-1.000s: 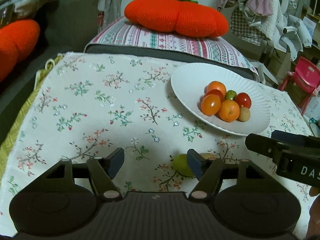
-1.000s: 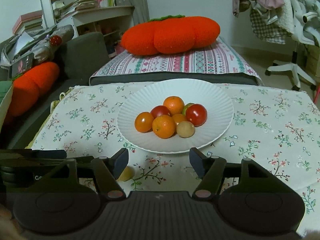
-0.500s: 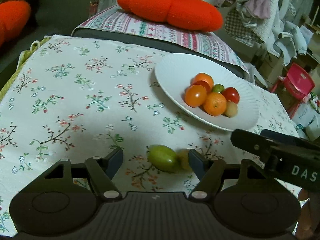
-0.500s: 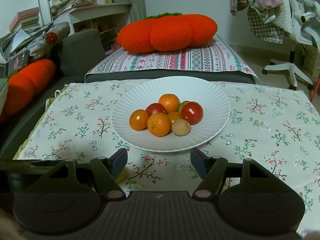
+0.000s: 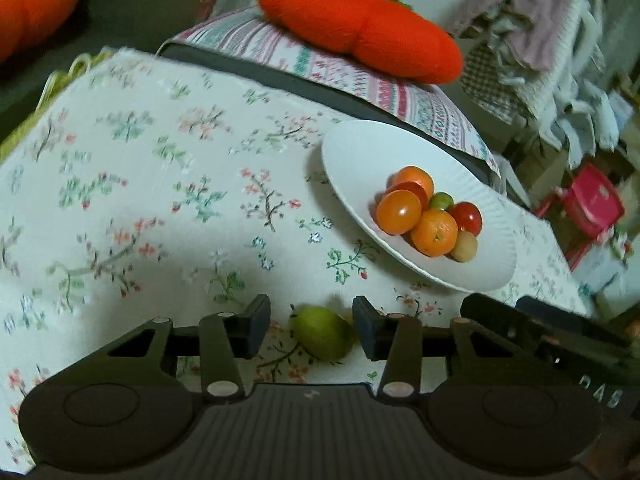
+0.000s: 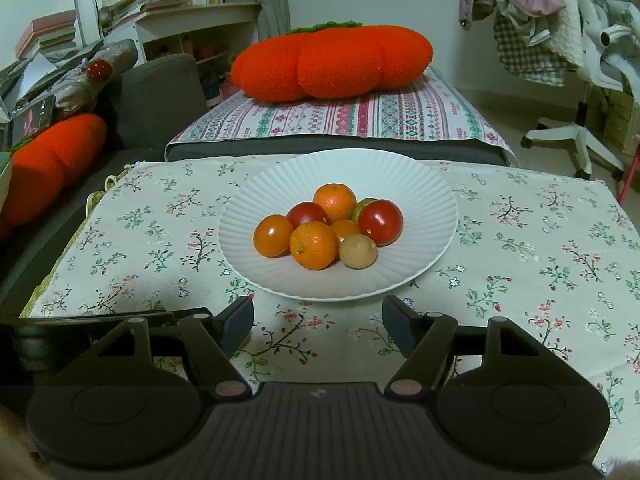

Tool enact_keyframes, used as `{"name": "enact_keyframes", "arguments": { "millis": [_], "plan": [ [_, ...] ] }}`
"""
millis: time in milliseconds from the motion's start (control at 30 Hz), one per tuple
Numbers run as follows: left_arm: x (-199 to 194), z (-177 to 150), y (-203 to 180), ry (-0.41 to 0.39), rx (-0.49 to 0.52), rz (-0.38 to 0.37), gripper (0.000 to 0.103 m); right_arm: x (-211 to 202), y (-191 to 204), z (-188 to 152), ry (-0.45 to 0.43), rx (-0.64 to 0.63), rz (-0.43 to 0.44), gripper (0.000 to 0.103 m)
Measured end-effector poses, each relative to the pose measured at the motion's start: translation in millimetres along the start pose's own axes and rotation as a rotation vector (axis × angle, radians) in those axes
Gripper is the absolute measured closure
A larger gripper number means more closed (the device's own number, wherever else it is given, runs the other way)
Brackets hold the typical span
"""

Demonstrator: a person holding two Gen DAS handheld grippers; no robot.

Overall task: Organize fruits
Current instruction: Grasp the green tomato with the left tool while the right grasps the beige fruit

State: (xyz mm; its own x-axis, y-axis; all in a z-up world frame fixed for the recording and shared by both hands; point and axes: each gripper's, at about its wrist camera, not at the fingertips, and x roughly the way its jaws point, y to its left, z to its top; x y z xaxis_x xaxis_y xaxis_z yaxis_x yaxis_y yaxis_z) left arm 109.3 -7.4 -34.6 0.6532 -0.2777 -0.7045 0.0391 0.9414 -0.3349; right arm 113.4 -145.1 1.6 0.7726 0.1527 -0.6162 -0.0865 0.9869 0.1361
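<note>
Green and smooth, the small oval fruit lay on the floral tablecloth between the spread fingers of the left gripper, untouched; a lopsided squeeze could roll it away. The right gripper hung spread, empty. The white ribbed plate held heaped tomatoes and oranges.

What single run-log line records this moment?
left gripper: open, straddling green fruit | right gripper: open, empty | plate: fruit pile | cloth: green fruit off-plate
</note>
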Motion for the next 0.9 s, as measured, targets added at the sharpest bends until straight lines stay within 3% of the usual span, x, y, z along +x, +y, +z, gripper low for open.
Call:
{"name": "enact_keyframes", "arguments": {
  "millis": [100, 167, 533, 667, 900],
  "plan": [
    [0.5, -0.7, 0.2, -0.006, -0.010, 0.004, 0.063, 0.7, 1.2, -0.4, 0.001, -0.008, -0.005, 0.035],
    [2.1, -1.6, -0.3, -0.004, 0.004, 0.006, 0.076, 0.9, 1.8, -1.1, 0.002, -0.013, -0.006, 0.035],
    [-5.0, 4.0, 5.6, 0.014, -0.030, 0.014, 0.081, 1.7, 2.5, -0.9, 0.007, -0.016, -0.005, 0.035],
    [-15.2, 8.0, 10.7, -0.002, -0.009, 0.051, 0.086, 3.7, 5.3, -2.4, 0.015, -0.028, 0.005, 0.035],
    [-7.7, 8.0, 10.5, -0.002, 0.040, 0.082, 0.086, 10.9, 20.0, -8.6, 0.044, -0.101, 0.030, 0.035]
  ]
}}
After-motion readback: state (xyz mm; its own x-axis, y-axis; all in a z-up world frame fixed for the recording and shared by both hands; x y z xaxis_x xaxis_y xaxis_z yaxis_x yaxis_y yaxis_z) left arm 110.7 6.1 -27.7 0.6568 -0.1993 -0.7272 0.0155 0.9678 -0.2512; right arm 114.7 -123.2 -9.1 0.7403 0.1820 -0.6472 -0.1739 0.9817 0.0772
